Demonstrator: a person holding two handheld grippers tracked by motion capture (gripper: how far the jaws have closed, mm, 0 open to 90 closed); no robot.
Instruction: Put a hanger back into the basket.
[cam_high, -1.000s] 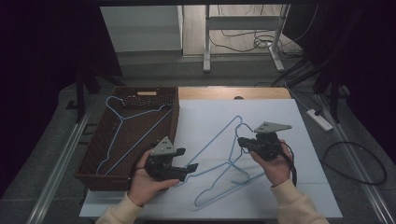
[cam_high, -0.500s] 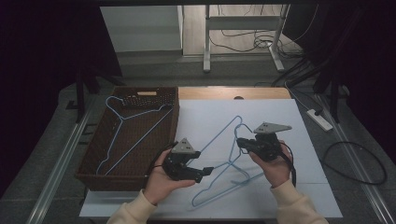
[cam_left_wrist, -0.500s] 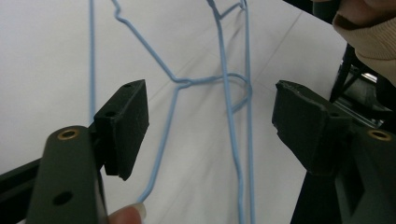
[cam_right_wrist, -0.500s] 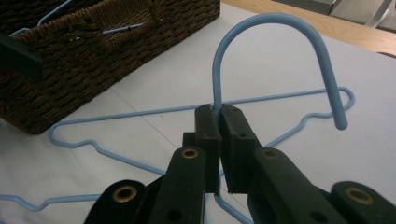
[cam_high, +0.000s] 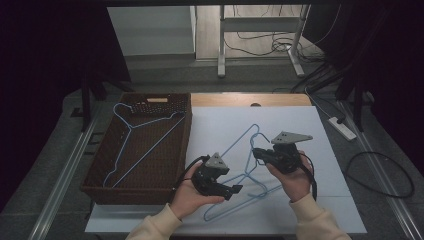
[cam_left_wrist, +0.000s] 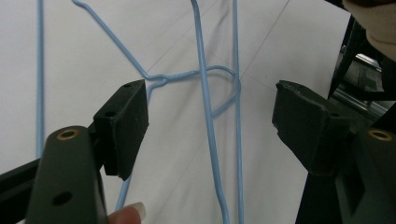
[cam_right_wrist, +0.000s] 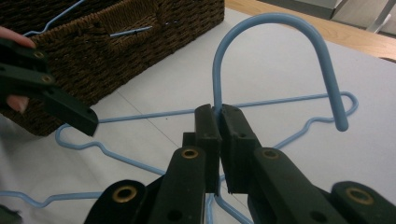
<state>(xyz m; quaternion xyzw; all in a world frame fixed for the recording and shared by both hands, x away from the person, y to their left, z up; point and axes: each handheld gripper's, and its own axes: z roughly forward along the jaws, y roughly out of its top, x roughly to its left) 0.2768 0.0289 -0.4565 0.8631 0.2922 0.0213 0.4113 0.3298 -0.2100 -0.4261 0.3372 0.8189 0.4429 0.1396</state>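
Observation:
Two light-blue wire hangers lie crossed on the white mat (cam_high: 300, 120). My right gripper (cam_high: 256, 152) is shut on the neck of one hanger (cam_right_wrist: 271, 23), just under its hook, which arches up past the jaws (cam_right_wrist: 219, 114). My left gripper (cam_high: 236, 190) hovers low over the crossed wires with its jaws wide open (cam_left_wrist: 210, 123). Between them, down on the mat, sits the other hanger's twisted neck (cam_left_wrist: 182, 77), and nothing is gripped. A third blue hanger (cam_high: 145, 145) lies inside the brown wicker basket (cam_high: 187, 135).
The basket stands at the mat's left edge, close to my left hand (cam_high: 187, 197). A wooden table edge (cam_high: 280, 100) shows behind the mat. On the floor to the right are a power strip (cam_high: 341, 127) and cables (cam_high: 385, 175).
My left gripper has moved right, away from the basket's corner and out over the hangers on the mat. The right gripper has kept its hold and stayed in place.

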